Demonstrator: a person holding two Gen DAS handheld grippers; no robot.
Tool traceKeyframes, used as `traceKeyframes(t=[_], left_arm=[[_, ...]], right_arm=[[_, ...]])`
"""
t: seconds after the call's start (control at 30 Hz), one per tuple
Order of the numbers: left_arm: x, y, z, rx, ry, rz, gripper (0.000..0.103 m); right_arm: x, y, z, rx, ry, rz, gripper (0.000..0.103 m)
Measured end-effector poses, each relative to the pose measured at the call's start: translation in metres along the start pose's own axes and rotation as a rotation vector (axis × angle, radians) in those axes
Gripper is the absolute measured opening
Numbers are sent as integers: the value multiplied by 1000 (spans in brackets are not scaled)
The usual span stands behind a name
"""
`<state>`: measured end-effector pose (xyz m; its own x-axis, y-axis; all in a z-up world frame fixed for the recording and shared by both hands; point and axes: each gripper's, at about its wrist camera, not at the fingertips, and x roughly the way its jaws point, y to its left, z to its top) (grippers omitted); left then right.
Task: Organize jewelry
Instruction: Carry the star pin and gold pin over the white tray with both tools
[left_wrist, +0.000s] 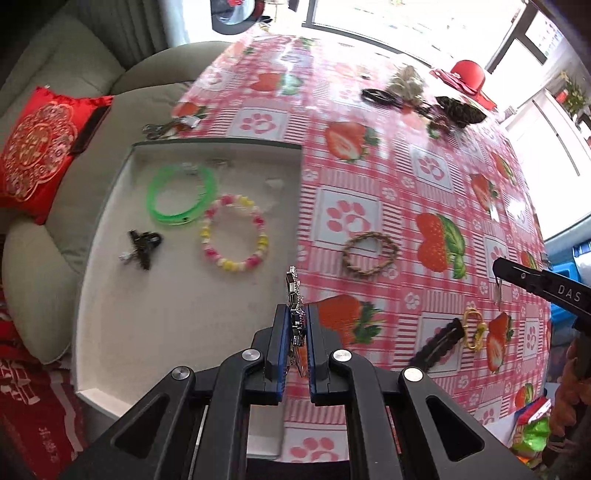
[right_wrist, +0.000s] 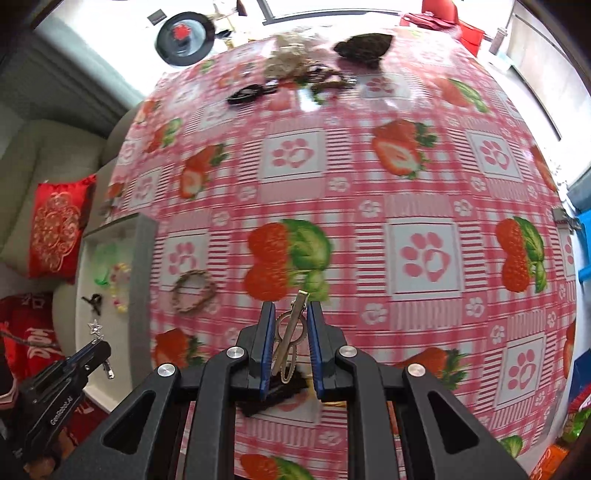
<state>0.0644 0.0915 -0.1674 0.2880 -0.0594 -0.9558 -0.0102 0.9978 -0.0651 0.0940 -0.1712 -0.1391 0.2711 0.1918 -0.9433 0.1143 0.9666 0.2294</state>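
left tongs (left_wrist: 295, 332): clenching on a silver star-tipped hair clip (left_wrist: 294, 291), which is sticking up between the blue pads, hanging over the tray's right edge
right tongs (right_wrist: 291, 332): clenching on a silver metal clip (right_wrist: 291, 328) with looped wire, holding it above the tabletop
tray (left_wrist: 177, 332): white, shallow, lying at the tabletop's left side beside the sofa
in the tray: a green bangle (left_wrist: 181, 197), a pink, yellow and white bead bracelet (left_wrist: 234, 232) just beside it, and a black claw clip (left_wrist: 142, 247) sitting apart on the left
tabletop (left_wrist: 388, 177): wearing a pink strawberry and paw-print cloth
loose on the cloth: a braided brown bracelet (left_wrist: 369, 254) lying near the tray, a black lace clip (left_wrist: 439, 345) touching a gold clasp (left_wrist: 472, 328) nearer the front edge
far end: a blurred heap of dark hair ties and bits (left_wrist: 406, 96)
sofa: a red embroidered cushion (left_wrist: 40, 147) is resting on it
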Motion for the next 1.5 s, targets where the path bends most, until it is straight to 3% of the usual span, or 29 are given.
traceKeyframes(t=[0.43, 0.8, 1.17, 1.5], left_arm=[[-5, 75, -16, -108, -5, 63, 15], [14, 121, -21, -150, 15, 125, 15], [42, 135, -18, -150, 28, 154, 15], [53, 137, -3, -149, 10, 157, 15]], right_arm=[[17, 101, -6, -164, 42, 99, 19], [61, 192, -22, -328, 125, 189, 19], [110, 221, -45, -381, 218, 167, 19], [129, 220, -35, -401, 209, 109, 19]])
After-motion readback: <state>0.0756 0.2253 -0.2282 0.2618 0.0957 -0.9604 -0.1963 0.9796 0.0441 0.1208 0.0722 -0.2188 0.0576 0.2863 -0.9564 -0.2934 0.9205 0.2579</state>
